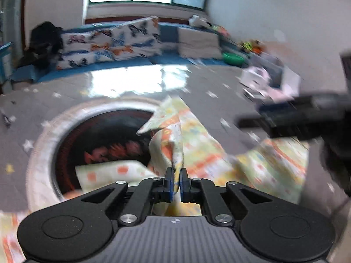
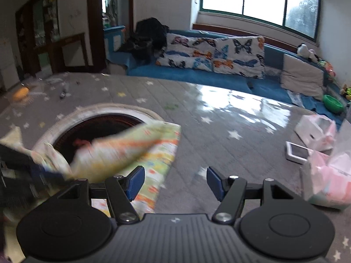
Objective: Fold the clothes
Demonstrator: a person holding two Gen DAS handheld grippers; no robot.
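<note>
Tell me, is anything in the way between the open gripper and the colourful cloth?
Nothing visible is. The right gripper is open over bare grey mat, and the patterned cloth lies just to its left, with no object between them. The left gripper is already shut on the cloth, beside the round basket.

No legible text, label, brand, number or sign in either view. Red marks inside the round basket [image 1: 114, 151], left of centre, are too blurred to tell whether they are writing. Small emblem on each gripper body: no characters readable.
</note>
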